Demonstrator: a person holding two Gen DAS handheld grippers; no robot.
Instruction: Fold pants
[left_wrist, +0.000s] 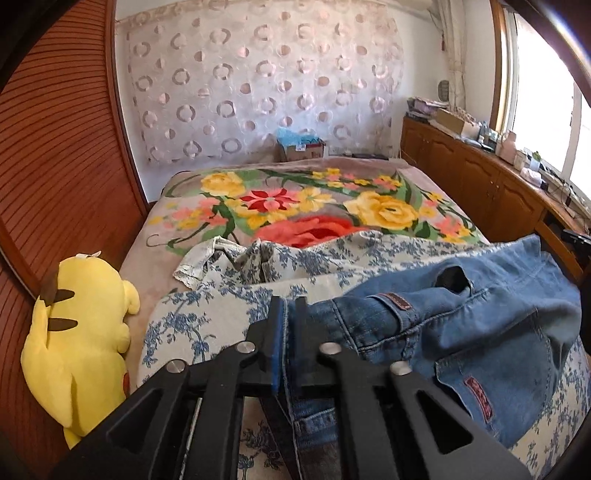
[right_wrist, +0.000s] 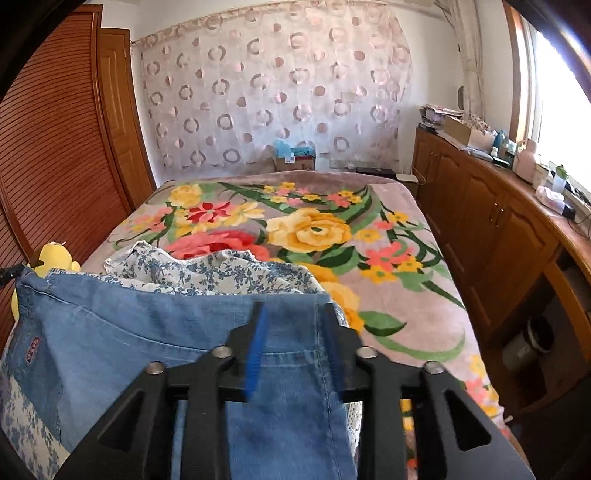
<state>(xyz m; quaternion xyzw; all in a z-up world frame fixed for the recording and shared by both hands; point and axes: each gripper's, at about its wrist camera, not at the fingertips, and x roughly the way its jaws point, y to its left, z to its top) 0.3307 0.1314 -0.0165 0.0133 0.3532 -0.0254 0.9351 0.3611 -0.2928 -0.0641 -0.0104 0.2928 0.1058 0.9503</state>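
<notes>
Blue denim pants (left_wrist: 461, 332) lie bunched on a blue-and-white floral cloth (left_wrist: 207, 317) at the near end of the bed. My left gripper (left_wrist: 289, 306) is shut on a denim edge with a stitched seam; the waistband and pockets spread to its right. In the right wrist view the pants (right_wrist: 147, 332) stretch from the left edge to my right gripper (right_wrist: 295, 314). Its fingers stand apart with the denim edge between them and draped down over the gripper. The fingers look blurred.
A floral blanket (right_wrist: 332, 236) covers the bed. A yellow plush toy (left_wrist: 77, 332) lies at the bed's left side against a slatted wooden wardrobe (left_wrist: 55, 166). Wooden cabinets (right_wrist: 498, 221) with clutter on top run along the right under the window. A patterned curtain hangs behind.
</notes>
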